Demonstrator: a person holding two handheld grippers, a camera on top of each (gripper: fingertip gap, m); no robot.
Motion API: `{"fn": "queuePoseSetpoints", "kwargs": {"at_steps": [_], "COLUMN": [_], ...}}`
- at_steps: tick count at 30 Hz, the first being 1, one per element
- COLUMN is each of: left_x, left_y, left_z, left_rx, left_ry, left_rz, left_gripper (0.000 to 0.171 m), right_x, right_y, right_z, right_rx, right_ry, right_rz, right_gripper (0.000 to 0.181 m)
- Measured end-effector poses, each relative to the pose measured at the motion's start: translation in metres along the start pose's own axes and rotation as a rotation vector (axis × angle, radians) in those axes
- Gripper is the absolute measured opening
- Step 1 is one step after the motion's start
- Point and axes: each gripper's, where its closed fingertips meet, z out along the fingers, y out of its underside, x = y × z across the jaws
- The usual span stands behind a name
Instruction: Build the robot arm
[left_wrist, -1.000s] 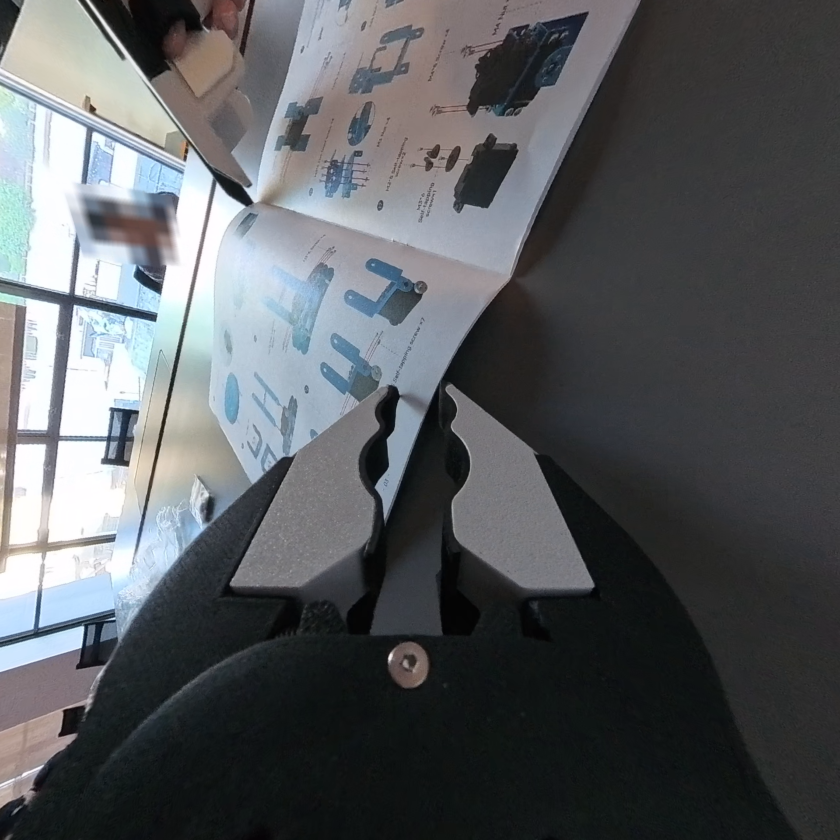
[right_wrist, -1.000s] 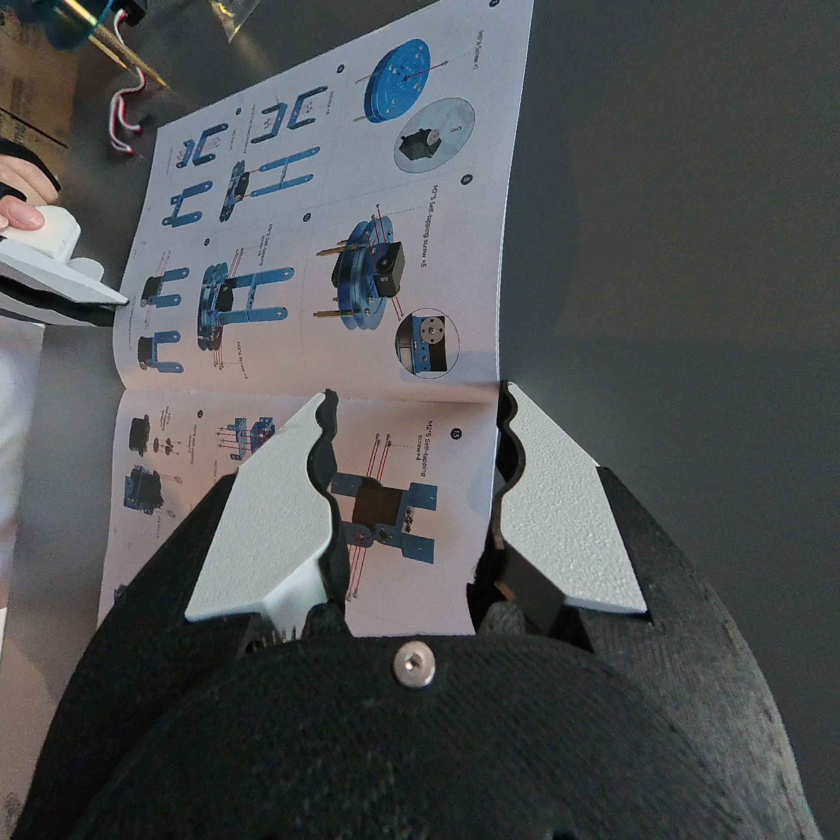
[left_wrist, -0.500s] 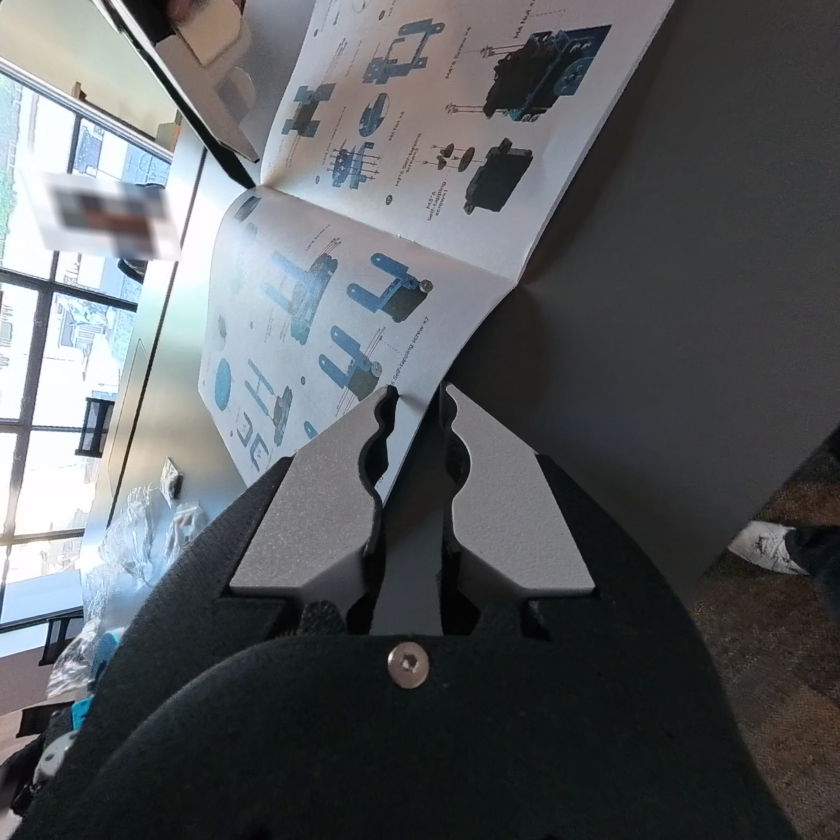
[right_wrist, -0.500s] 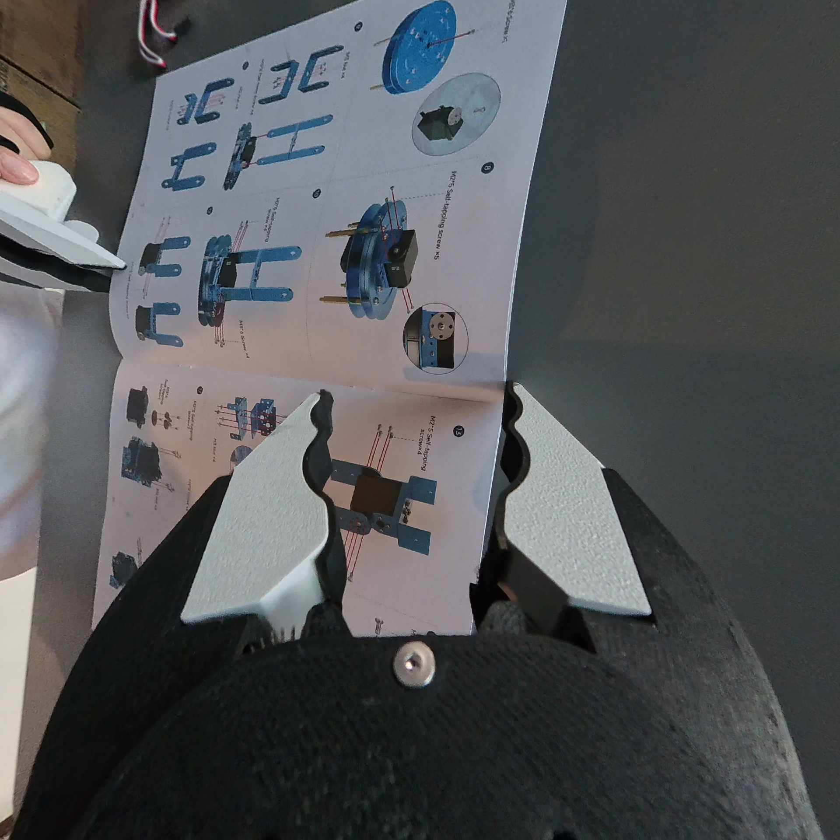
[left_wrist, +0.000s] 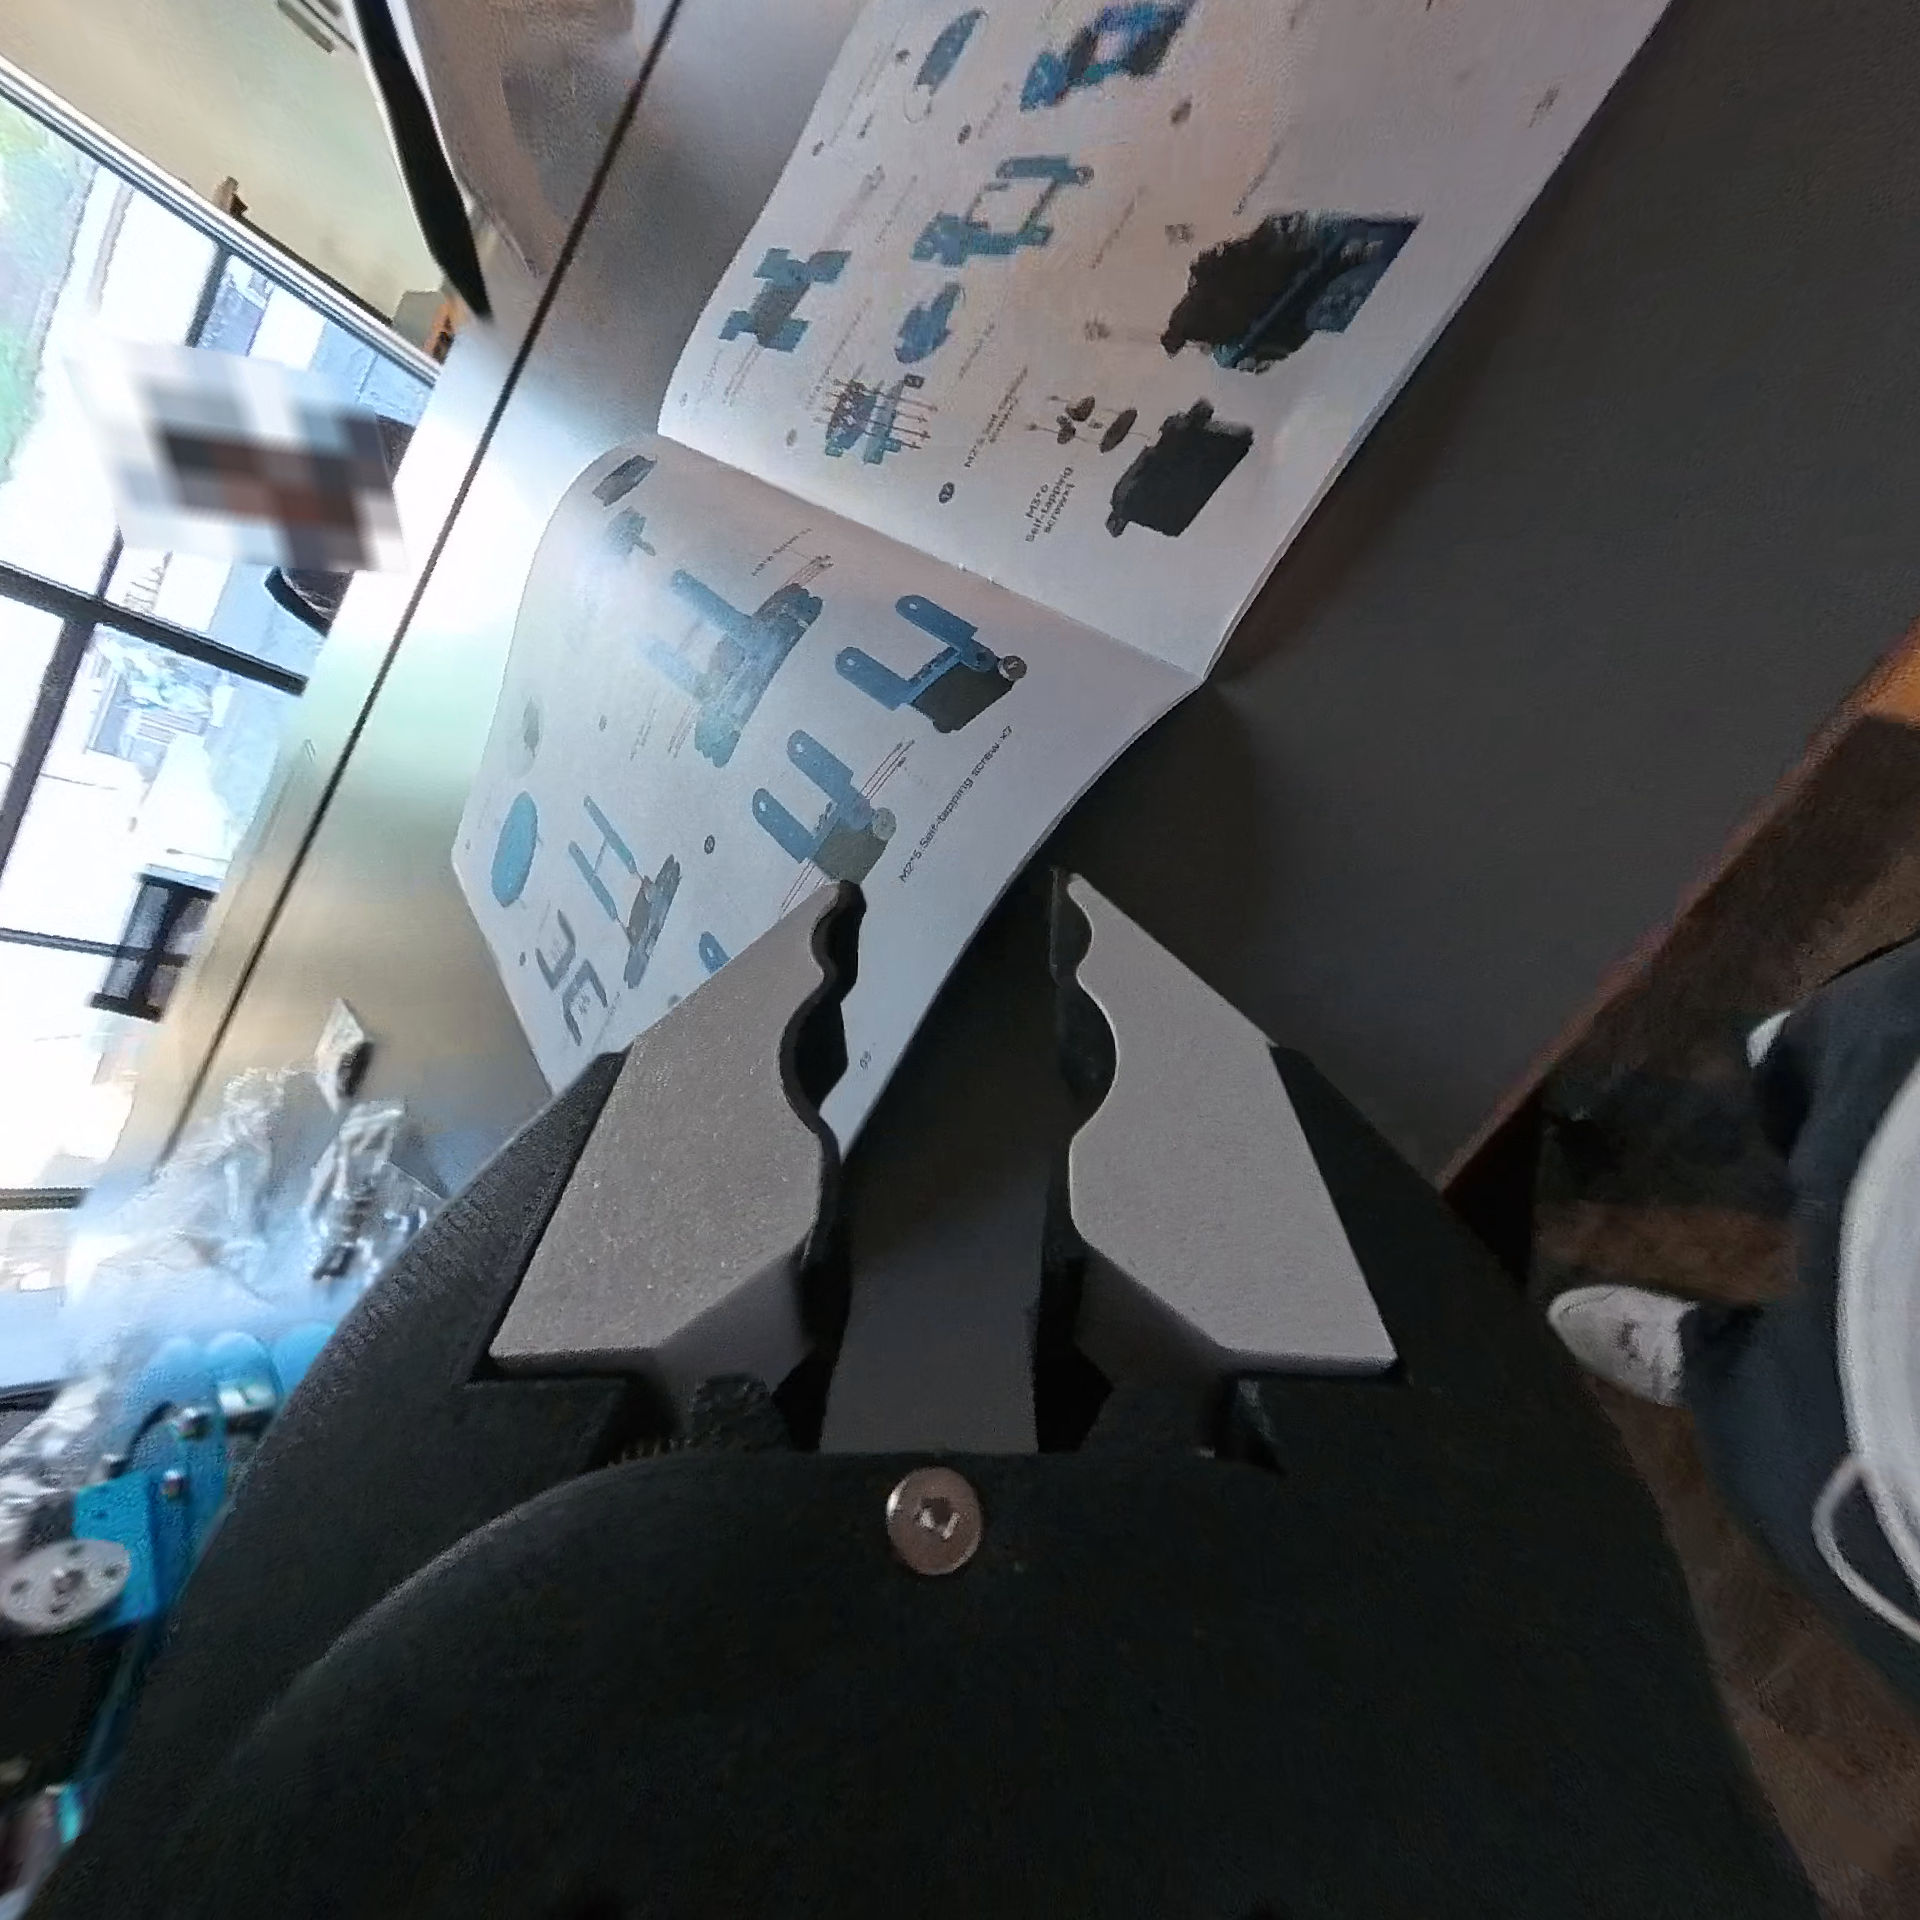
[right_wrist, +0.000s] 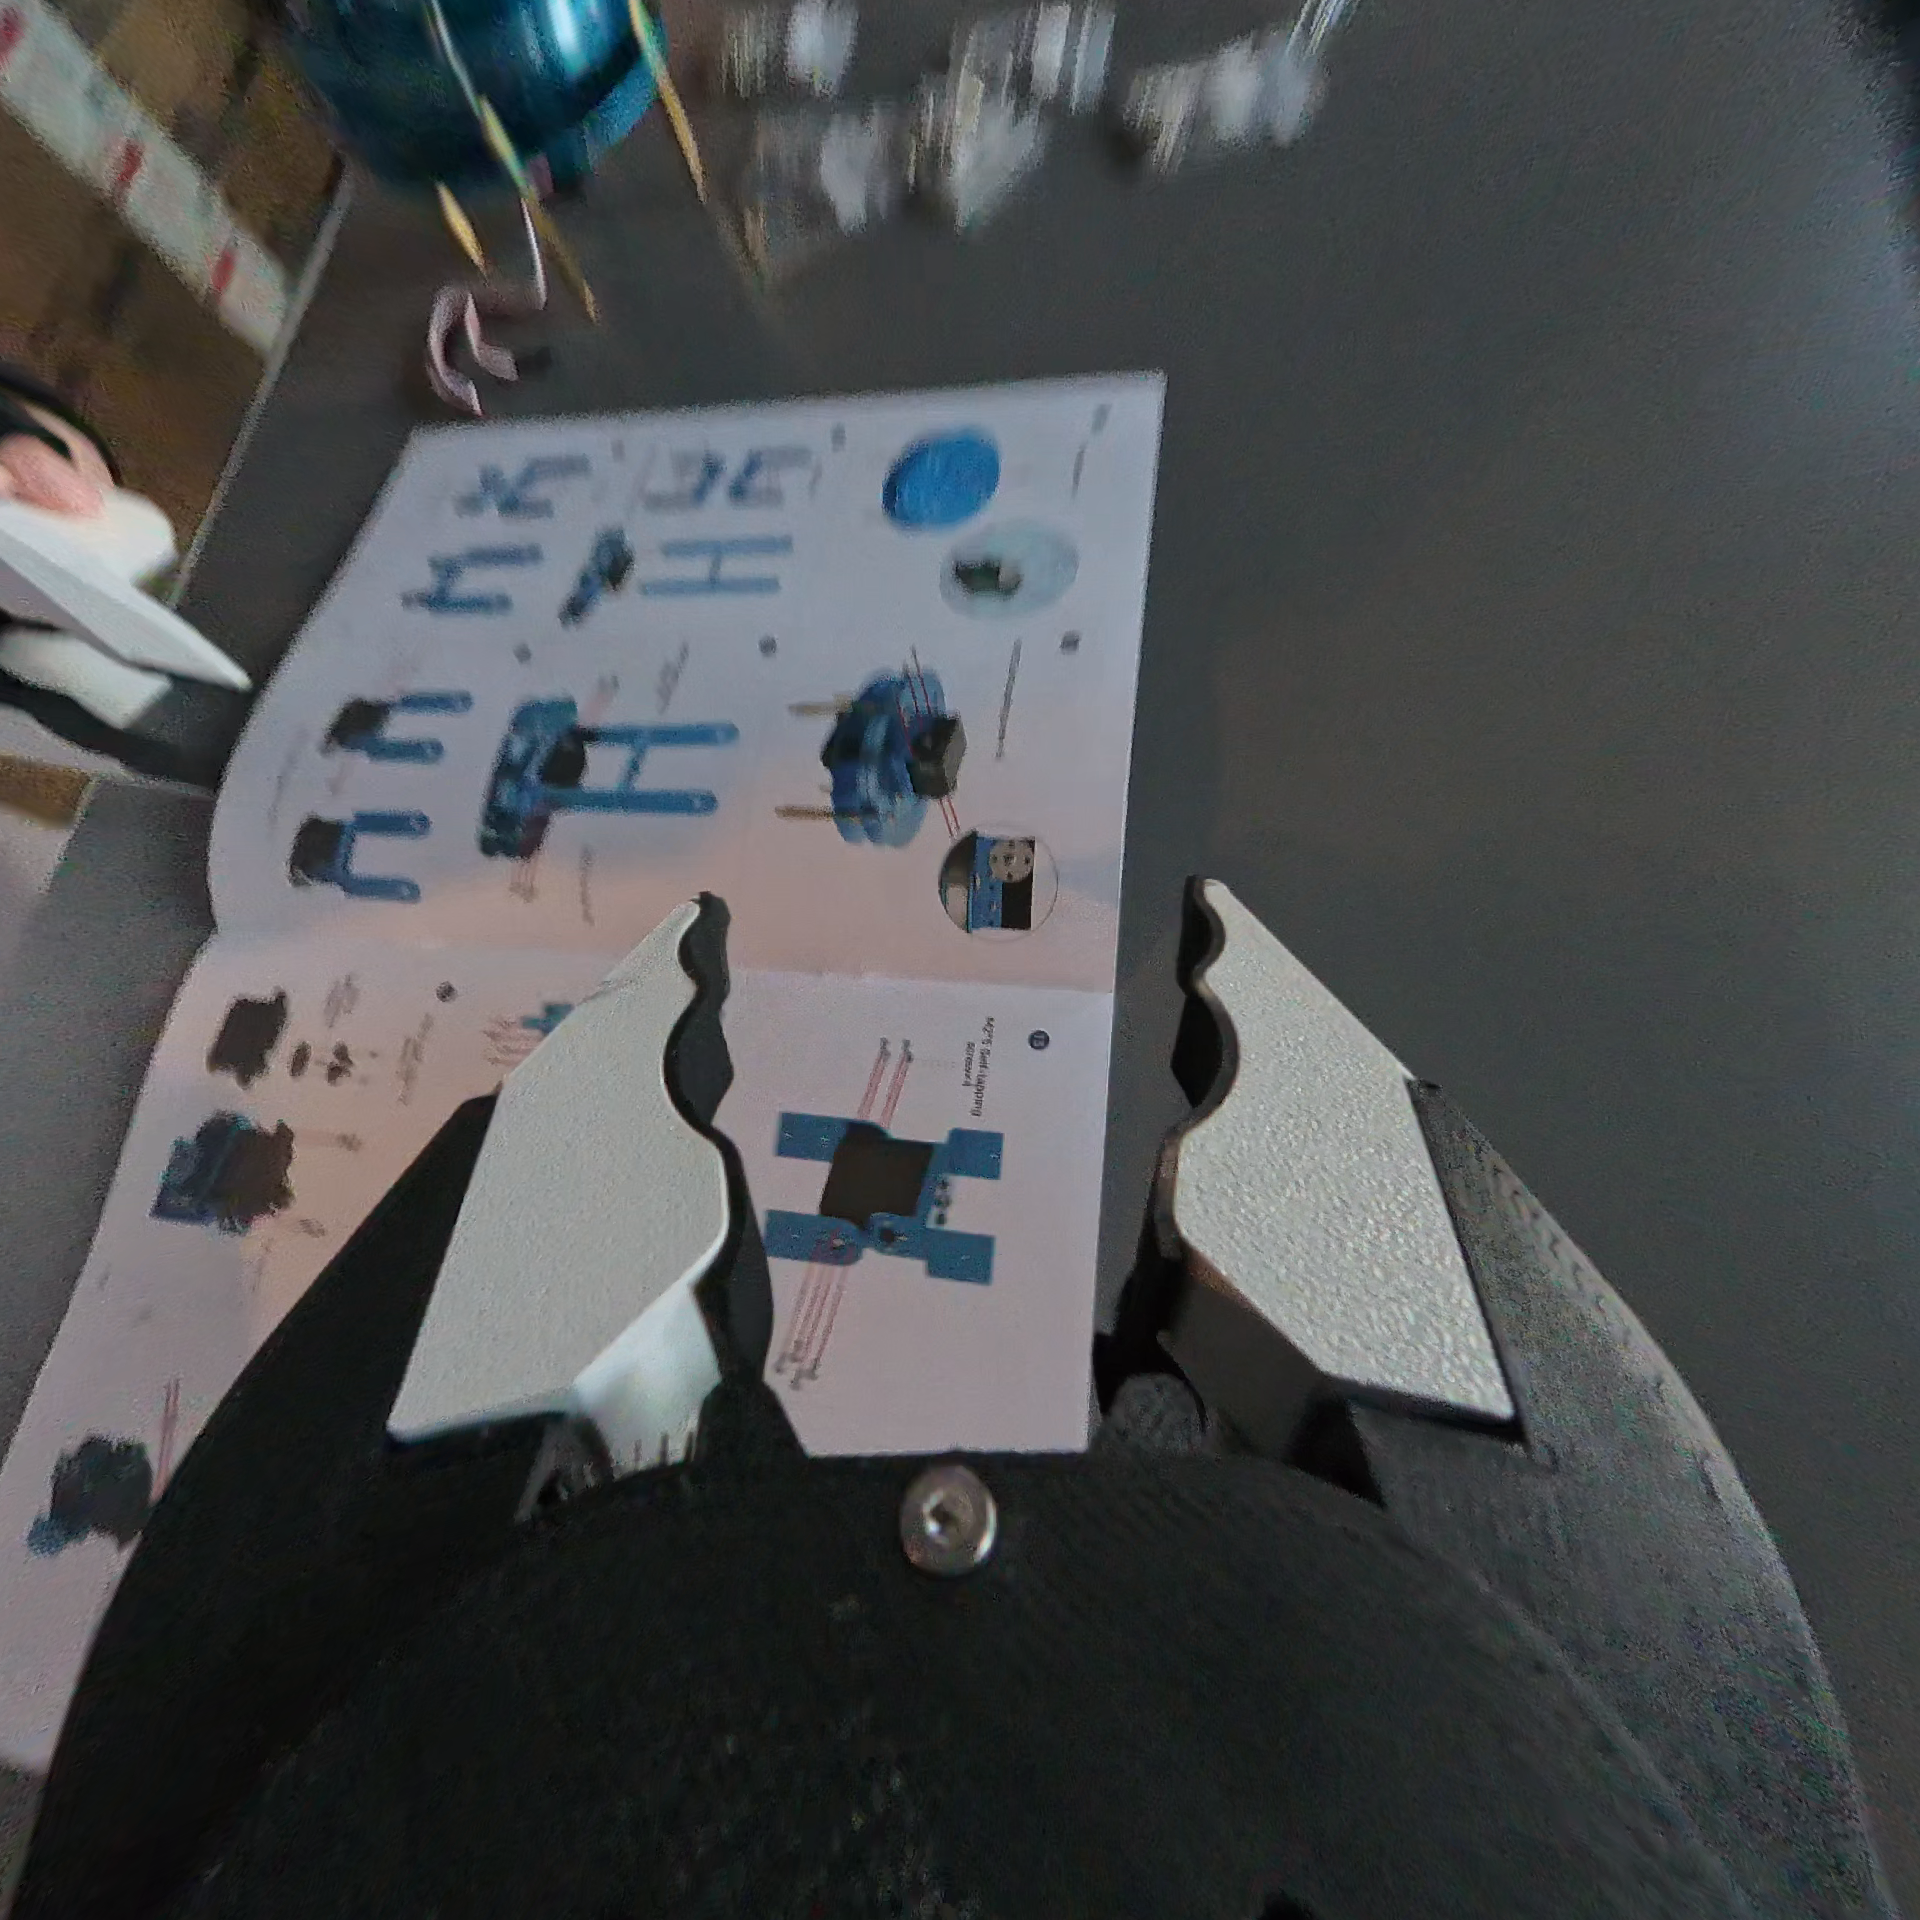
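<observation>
An open instruction booklet (left_wrist: 1039, 364) with blue part drawings lies on a dark grey table (left_wrist: 1558, 623). Its near page (left_wrist: 707, 748) curls upward. The page's edge runs between the fingers of my left gripper (left_wrist: 956, 894), close to the left finger (left_wrist: 686, 1143). The jaws stand apart and do not pinch it. My right gripper (right_wrist: 956, 904) is open and empty, hovering over the booklet's (right_wrist: 727, 644) nearer page by its right edge. The left gripper's white finger (right_wrist: 104, 623), held by a hand, shows at the booklet's left edge in the right wrist view.
A blue robot part with brass standoffs (right_wrist: 447, 83), a wire (right_wrist: 468, 343), a cardboard box (right_wrist: 125, 260) and blurred plastic bags (right_wrist: 987, 135) lie beyond the booklet. Plastic bags (left_wrist: 312, 1174) and blue parts (left_wrist: 125, 1475) sit left. The table edge and a shoe (left_wrist: 1621, 1340) are on the right.
My left gripper's jaws have opened wider around the page edge. My right gripper has pulled back and tilted up, so more of the table beyond the booklet shows, blurred.
</observation>
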Motion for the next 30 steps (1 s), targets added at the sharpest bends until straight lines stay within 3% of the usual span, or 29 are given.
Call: {"fn": "queuePoseSetpoints", "kwargs": {"at_steps": [1, 3, 4, 6, 9, 12, 17, 20, 30], "left_x": [-0.002, -0.01, -0.014, -0.023, -0.032, -0.04, -0.052, -0.055, -0.064], "left_y": [-0.001, -0.002, -0.001, 0.003, 0.002, -0.011, -0.05, -0.065, -0.077], "left_z": [-0.006, -0.019, -0.026, -0.036, -0.047, -0.052, -0.057, -0.054, -0.036], "left_rx": [0.02, 0.054, 0.063, 0.062, 0.067, 0.108, 0.198, 0.212, 0.249], "left_ry": [-0.001, -0.023, -0.032, -0.06, -0.093, -0.106, -0.12, -0.125, -0.072], "left_rz": [-0.04, -0.124, -0.159, -0.199, -0.228, -0.292, -0.336, -0.333, -0.341], "left_gripper": [0.036, 0.035, 0.036, 0.041, 0.042, 0.04, 0.04, 0.039, 0.038], "right_x": [-0.006, -0.021, -0.027, -0.025, -0.027, -0.018, -0.004, 0.008, 0.045], "right_y": [-0.007, 0.01, 0.03, 0.083, 0.148, 0.168, 0.188, 0.182, 0.182], "right_z": [-0.019, -0.063, -0.083, -0.12, -0.149, -0.156, -0.135, -0.135, -0.133], "right_rx": [0.092, 0.157, 0.158, 0.109, 0.081, 0.123, 0.011, 0.033, 0.006], "right_ry": [0.054, 0.194, 0.266, 0.43, 0.489, 0.541, 0.504, 0.535, 0.607], "right_rz": [-0.012, -0.084, -0.128, -0.179, -0.053, 0.007, 0.068, 0.082, 0.193], "right_gripper": [0.086, 0.083, 0.079, 0.052, 0.044, 0.037, 0.03, 0.018, 0.017]}}
